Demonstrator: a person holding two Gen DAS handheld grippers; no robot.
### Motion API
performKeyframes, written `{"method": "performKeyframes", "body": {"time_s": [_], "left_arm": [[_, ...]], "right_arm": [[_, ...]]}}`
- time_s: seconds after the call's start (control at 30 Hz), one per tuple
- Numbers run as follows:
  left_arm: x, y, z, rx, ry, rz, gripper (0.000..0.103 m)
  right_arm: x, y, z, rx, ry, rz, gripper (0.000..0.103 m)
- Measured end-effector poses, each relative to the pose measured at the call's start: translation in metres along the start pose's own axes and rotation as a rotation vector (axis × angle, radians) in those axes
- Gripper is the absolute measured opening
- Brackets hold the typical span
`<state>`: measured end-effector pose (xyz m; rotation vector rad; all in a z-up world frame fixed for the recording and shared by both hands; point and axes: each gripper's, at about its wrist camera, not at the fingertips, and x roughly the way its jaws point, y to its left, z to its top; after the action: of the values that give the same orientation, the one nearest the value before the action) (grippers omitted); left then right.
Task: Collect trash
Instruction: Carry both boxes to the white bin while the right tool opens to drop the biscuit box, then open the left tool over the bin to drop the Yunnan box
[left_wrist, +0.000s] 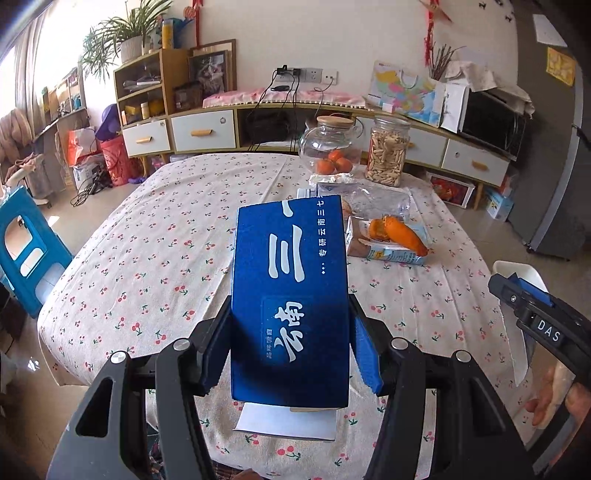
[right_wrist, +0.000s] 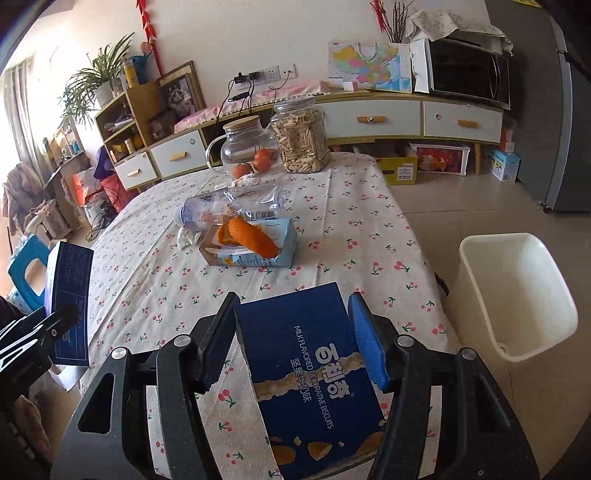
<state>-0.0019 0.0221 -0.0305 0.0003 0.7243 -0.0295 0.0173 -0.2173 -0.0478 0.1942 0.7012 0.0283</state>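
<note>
My left gripper (left_wrist: 290, 350) is shut on a tall dark-blue box (left_wrist: 290, 277) with white characters, held above the near part of the cherry-print table (left_wrist: 147, 258). My right gripper (right_wrist: 293, 343) is shut on a blue biscuit box (right_wrist: 306, 369), tilted over the table's near right edge. At the left edge of the right wrist view, the left hand's blue box (right_wrist: 68, 295) shows again. Farther back on the table lie a light-blue carton (right_wrist: 258, 254) with orange peel (right_wrist: 251, 236) on it, a crushed clear bottle (right_wrist: 229, 206) and a crumpled tissue (right_wrist: 186, 236). A white bin (right_wrist: 517, 295) stands on the floor to the table's right.
A glass pot with tangerines (right_wrist: 247, 151) and a jar of seeds (right_wrist: 301, 136) stand at the table's far end. A blue stool (right_wrist: 26, 273) is at the left. A low sideboard (right_wrist: 369, 118) with a microwave (right_wrist: 467, 72) runs along the back wall.
</note>
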Motion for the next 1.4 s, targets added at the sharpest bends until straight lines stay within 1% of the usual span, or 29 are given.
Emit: {"method": "performKeyframes", "body": {"time_s": [0.37,0.7,1.0,1.13,1.17,1.23,1.27,1.33,1.4], "left_arm": [[0.008,-0.051,0.012,0.070,-0.018,-0.046,0.057],[0.016,-0.114,0.021,0.166,-0.026,-0.126,0.057],[0.031,-0.168,0.025,0.235,-0.006,-0.201,0.057],[0.036,-0.189,0.027,0.261,0.000,-0.230,0.057],[0.037,-0.194,0.027,0.268,0.001,-0.237,0.057],[0.040,-0.205,0.029,0.281,0.003,-0.250,0.057],[0.042,-0.211,0.029,0.289,0.004,-0.258,0.057],[0.045,-0.223,0.031,0.304,0.008,-0.274,0.057],[0.047,-0.236,0.033,0.320,0.009,-0.294,0.057]], "right_arm": [[-0.011,-0.058,0.009,0.082,-0.044,-0.081,0.057],[-0.022,-0.123,0.012,0.153,-0.090,-0.200,0.057],[-0.012,-0.185,0.027,0.182,-0.138,-0.386,0.058],[0.001,-0.211,0.032,0.186,-0.120,-0.494,0.059],[0.005,-0.219,0.033,0.189,-0.105,-0.519,0.060],[0.011,-0.234,0.034,0.209,-0.080,-0.553,0.074],[0.011,-0.240,0.033,0.221,-0.077,-0.567,0.077],[0.009,-0.250,0.029,0.242,-0.078,-0.590,0.087],[0.005,-0.258,0.024,0.263,-0.085,-0.612,0.092]]}}
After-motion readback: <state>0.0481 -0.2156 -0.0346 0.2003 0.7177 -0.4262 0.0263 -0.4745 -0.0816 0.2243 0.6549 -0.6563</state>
